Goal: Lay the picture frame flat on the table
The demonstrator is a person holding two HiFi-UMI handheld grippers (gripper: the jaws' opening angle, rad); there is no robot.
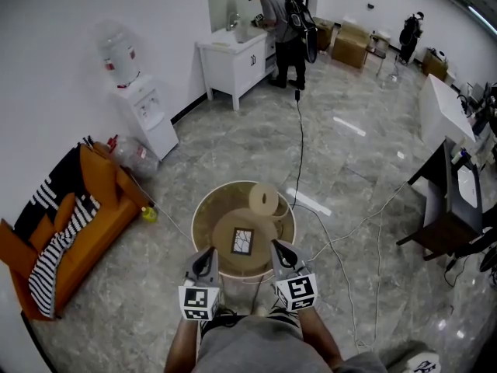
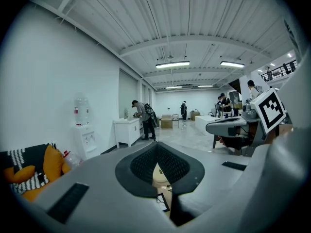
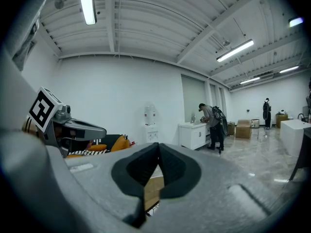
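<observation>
The picture frame (image 1: 242,241), small with a dark border, lies flat on the raised middle of the round wooden table (image 1: 208,208). A round wooden disc with a hole (image 1: 264,199) rests on the far side of the table. My left gripper (image 1: 208,256) hovers at the near left rim, shut, with nothing in it. At the near right rim my right gripper (image 1: 279,249) is also shut and empty. In the left gripper view the closed left gripper (image 2: 157,145) leaves a slit showing a corner of the frame (image 2: 164,202). The right gripper (image 3: 158,147) in its own view shows only table wood (image 3: 153,187) below its tips.
An orange sofa with striped cushions (image 1: 66,231) stands left, a water dispenser (image 1: 144,103) behind it. A person (image 1: 283,29) stands at a white cabinet (image 1: 233,61) far back. Cables (image 1: 334,247) run over the floor on the right, near dark desks (image 1: 450,200).
</observation>
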